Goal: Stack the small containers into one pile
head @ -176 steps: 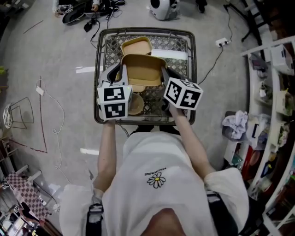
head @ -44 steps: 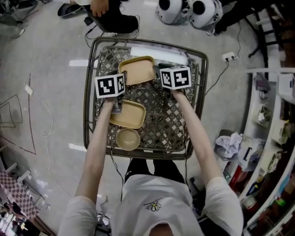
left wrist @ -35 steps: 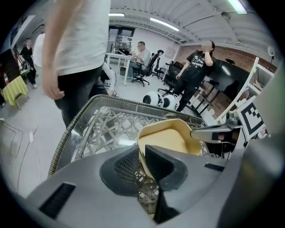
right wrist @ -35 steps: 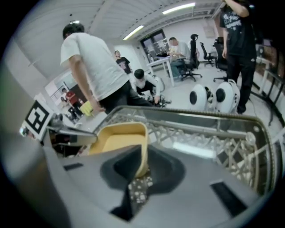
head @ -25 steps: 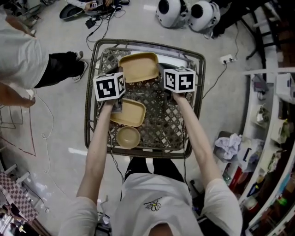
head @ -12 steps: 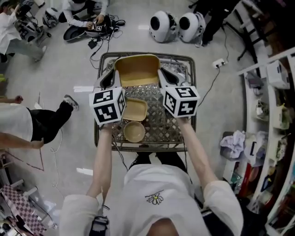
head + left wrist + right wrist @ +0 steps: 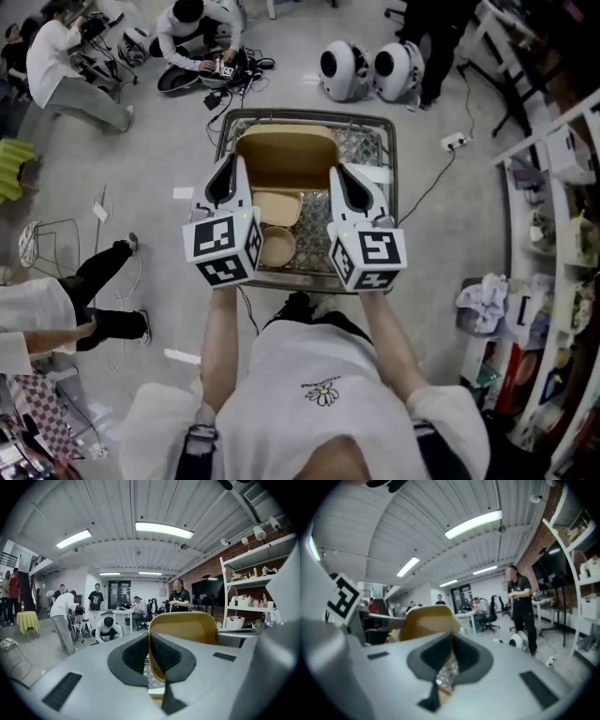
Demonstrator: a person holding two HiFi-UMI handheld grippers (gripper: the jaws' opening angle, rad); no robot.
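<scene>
Both grippers carrying a tray above the cart. The pads (image 7: 135,654) of the left gripper (image 7: 149,639) are closed almost together on the left short rim of the large tray (image 7: 187,627). The pads (image 7: 465,656) of the right gripper (image 7: 451,643) are clamped likewise on the opposite rim, with only the thin tan edge between them.

The large tray (image 7: 286,159) therefore spans the gap between the two grippers. Its long axis runs from the left gripper (image 7: 229,171) to the right gripper (image 7: 343,178), and its hollow faces up. It hangs clear above the cart (image 7: 309,113).

The small tray (image 7: 277,207) and the bowl (image 7: 277,246) lie on the cart's mesh, just beside each other. They sit below the large tray and nearer the person.

Neither hand is nearer; the load is shared evenly. Both forearms reach forward side by side, and both grippers point away from the person, nearly level and dipping slightly, marker cubes rearward. The next placement probably depends on keeping both ends level.
</scene>
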